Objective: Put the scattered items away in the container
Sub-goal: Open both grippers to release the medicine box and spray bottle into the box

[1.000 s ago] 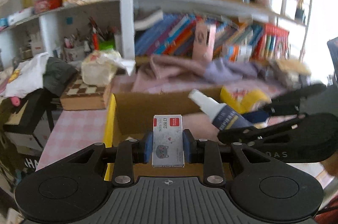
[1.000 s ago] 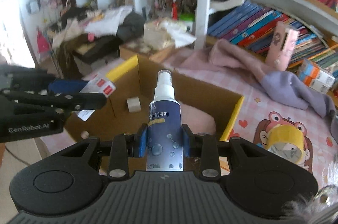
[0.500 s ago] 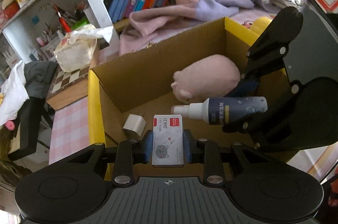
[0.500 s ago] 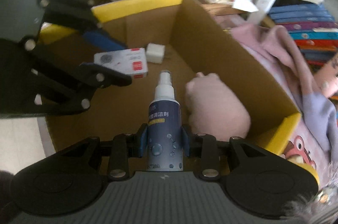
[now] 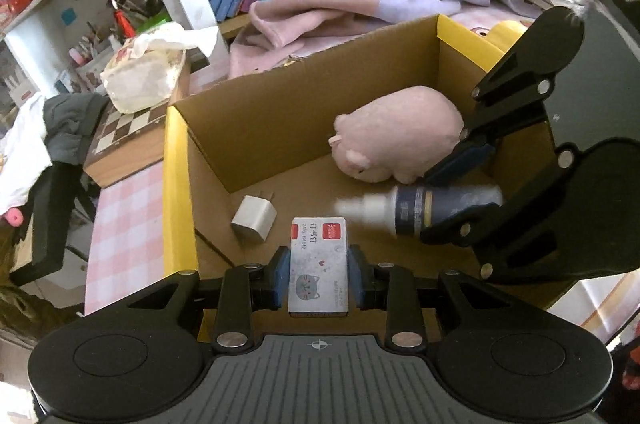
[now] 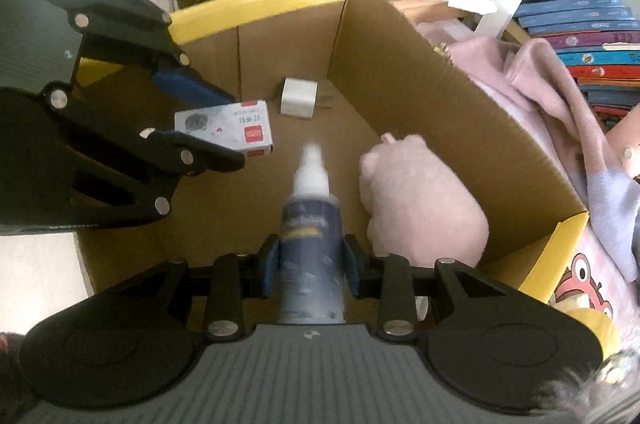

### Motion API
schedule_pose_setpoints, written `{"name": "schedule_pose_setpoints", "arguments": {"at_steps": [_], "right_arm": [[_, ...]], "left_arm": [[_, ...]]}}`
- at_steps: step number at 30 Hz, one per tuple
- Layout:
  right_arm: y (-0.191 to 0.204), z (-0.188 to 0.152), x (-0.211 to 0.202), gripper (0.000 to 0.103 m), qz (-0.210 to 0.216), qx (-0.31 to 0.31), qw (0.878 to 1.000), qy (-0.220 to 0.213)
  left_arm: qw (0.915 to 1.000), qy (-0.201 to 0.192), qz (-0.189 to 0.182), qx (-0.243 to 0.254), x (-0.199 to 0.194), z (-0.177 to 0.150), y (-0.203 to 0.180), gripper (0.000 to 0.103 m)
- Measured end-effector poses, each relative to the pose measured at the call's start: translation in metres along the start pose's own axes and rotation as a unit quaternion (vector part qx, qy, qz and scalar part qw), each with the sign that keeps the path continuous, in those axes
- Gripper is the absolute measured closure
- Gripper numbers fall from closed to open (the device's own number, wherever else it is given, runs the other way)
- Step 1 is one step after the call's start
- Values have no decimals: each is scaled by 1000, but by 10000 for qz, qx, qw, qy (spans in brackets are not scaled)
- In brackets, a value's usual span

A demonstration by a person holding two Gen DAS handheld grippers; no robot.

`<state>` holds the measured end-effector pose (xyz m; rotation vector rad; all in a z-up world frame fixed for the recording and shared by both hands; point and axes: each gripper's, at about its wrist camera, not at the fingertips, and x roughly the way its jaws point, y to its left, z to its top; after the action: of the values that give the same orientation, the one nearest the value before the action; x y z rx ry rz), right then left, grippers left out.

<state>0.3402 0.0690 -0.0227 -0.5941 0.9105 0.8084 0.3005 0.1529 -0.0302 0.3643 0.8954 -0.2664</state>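
My left gripper (image 5: 319, 274) is shut on a small white staple box (image 5: 319, 264) with a cat picture, held inside the cardboard box (image 5: 176, 184) with yellow flaps. It also shows in the right wrist view (image 6: 224, 128). My right gripper (image 6: 310, 264) holds a dark blue spray bottle (image 6: 312, 244), blurred, between its pads; the pads look slightly apart from it. The bottle shows in the left wrist view (image 5: 420, 210) over the box floor. A pink plush pig (image 5: 396, 140) and a white charger plug (image 5: 254, 218) lie in the box.
A roll of yellow tape (image 6: 596, 328) lies on the pink tablecloth right of the box. A pink and purple cloth (image 5: 360, 4), a chessboard box (image 5: 124, 140) with a tissue pack (image 5: 148, 76), and bookshelves stand behind.
Both grippers have moved down into the cardboard box with their items. The spray bottle is now blurred and the right pads seem to have widened around it.
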Motion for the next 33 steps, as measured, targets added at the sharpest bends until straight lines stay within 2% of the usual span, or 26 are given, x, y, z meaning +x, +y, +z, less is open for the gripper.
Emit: {"name": "schedule_pose_setpoints", "arguments": {"at_steps": [2, 9, 13, 17, 19, 25, 27, 33], "right_arm": [[0, 2, -4, 66, -58, -16, 9999, -112], [-13, 5, -37, 63, -204, 416, 9967, -659], [-18, -1, -66, 62, -356, 671, 9918, -1025], [-15, -11, -96, 63, -608, 768, 9858, -1366], [-11, -17, -112, 63, -742, 847, 9812, -1568], [5, -48, -157, 62, -1210, 1242, 9618, -2121], [12, -62, -170, 62, -1350, 1390, 9551, -2241], [38, -109, -202, 62, -1756, 1868, 9367, -2386]], "left_arm": [[10000, -49, 8, 12, -4, 1, -1, 69], [9979, -580, 249, -126, -38, 4, -6, 56], [9938, -976, 372, -368, -65, 5, -6, 50], [9883, -1339, 459, -574, -94, 2, -6, 48], [9849, -1516, 500, -670, -109, 0, -7, 46], [9739, -1956, 670, -937, -149, -16, -17, 31], [9711, -2053, 720, -984, -161, -24, -23, 30], [9687, -2163, 709, -986, -185, -56, -47, 25]]}}
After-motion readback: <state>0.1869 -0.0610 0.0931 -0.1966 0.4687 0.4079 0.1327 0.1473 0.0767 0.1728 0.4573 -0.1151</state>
